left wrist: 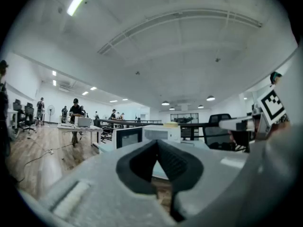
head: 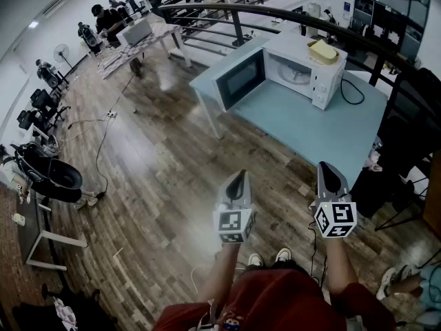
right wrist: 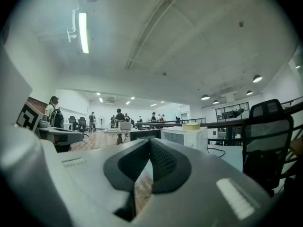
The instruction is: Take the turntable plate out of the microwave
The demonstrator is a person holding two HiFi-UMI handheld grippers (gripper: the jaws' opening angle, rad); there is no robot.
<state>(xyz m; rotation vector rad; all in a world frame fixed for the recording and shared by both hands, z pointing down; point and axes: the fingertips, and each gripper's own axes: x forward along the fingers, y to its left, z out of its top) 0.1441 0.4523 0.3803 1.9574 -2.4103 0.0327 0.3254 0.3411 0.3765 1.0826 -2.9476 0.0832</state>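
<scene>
Grey left hand-held gripper [head: 239,179] and right hand-held gripper [head: 328,169] point level, jaws closed, empty.

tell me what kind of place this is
Probably an open-plan office or lab: people at a work table, an office chair, and a microwave on a light blue table.

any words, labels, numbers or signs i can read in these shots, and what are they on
No text can be read in any view.
left gripper and right gripper cubes: square marker patterns only, no words.
microwave control panel: too small to read.
blue sign on the far wall: too small to read.
</scene>
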